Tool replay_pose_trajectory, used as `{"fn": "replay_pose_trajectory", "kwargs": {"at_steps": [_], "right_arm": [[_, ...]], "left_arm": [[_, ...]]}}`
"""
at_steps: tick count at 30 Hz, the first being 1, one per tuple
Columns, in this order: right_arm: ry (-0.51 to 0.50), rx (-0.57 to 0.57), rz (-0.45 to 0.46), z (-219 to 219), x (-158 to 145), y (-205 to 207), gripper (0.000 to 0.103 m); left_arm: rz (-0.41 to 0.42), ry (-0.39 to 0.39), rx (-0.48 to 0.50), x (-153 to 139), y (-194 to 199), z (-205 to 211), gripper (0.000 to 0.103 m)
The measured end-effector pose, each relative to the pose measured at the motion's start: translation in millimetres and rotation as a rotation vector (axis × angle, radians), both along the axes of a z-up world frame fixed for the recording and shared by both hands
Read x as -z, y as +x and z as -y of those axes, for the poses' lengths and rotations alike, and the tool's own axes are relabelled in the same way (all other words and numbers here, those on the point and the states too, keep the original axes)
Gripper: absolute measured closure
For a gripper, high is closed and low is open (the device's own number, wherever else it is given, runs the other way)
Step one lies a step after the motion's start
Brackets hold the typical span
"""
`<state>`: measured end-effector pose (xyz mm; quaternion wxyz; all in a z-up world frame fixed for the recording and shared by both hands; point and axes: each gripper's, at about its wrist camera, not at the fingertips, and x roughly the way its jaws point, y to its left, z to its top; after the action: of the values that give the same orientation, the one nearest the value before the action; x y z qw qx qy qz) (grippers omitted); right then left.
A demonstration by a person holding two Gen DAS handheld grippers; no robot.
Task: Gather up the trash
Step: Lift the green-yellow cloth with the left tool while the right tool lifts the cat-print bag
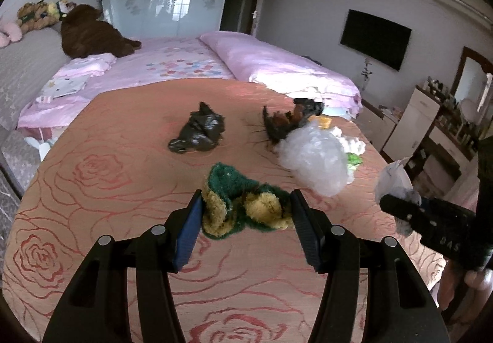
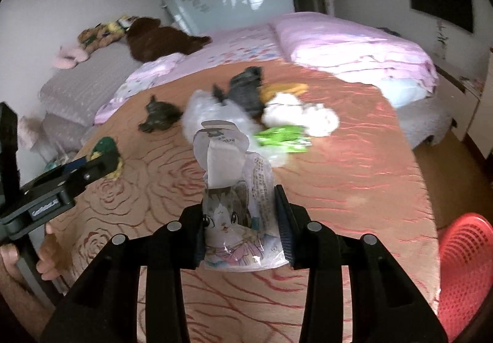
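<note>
Risk sits mostly with the right gripper: its jaws pinch a crinkled printed wrapper only by the lower half, and the tall upper flap stands free above the fingers. Film this thin and slick could slide out if the hand swings fast toward the red mesh basket, which shows at the lower right edge of the right wrist view, beside the bed and below its surface. A drop short of the rim would land the wrapper on the floor.

The left gripper holds a green and yellow scouring sponge between its pads; the sponge is folded and squashed, with ragged ends bulging out above the fingers. It is springy, so I judge the grip fair, though it could work loose if the jaws ease.

Both pieces hang just above the salmon bedspread with its rose pattern. Further trash still lies on that cover: a crumpled black bag, a clear plastic bag, a second dark bag with something brown in it, white tissue, a green packet and a yellow scrap. These last pieces overlap in one loose heap, so a careless pinch there might drag a neighbour off the bed's edge.
</note>
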<state>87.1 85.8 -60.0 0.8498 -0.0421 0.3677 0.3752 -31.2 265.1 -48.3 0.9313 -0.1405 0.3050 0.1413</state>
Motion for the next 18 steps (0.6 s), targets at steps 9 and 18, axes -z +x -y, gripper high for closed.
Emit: {"fn": "replay_pose_trajectory", "kwargs": {"at_steps": [9, 18], "right_arm": [[0.030, 0.120, 0.013, 51.8, -8.3, 15.0, 0.066], [0.031, 0.229, 0.037, 101.6, -17.4, 22.7, 0.066]], "left_arm": [[0.007, 0.003, 0.079, -6.6, 16.7, 27.4, 0.049], [0.012, 0.030, 0.176, -14.2, 42.5, 66.4, 0.049]]}}
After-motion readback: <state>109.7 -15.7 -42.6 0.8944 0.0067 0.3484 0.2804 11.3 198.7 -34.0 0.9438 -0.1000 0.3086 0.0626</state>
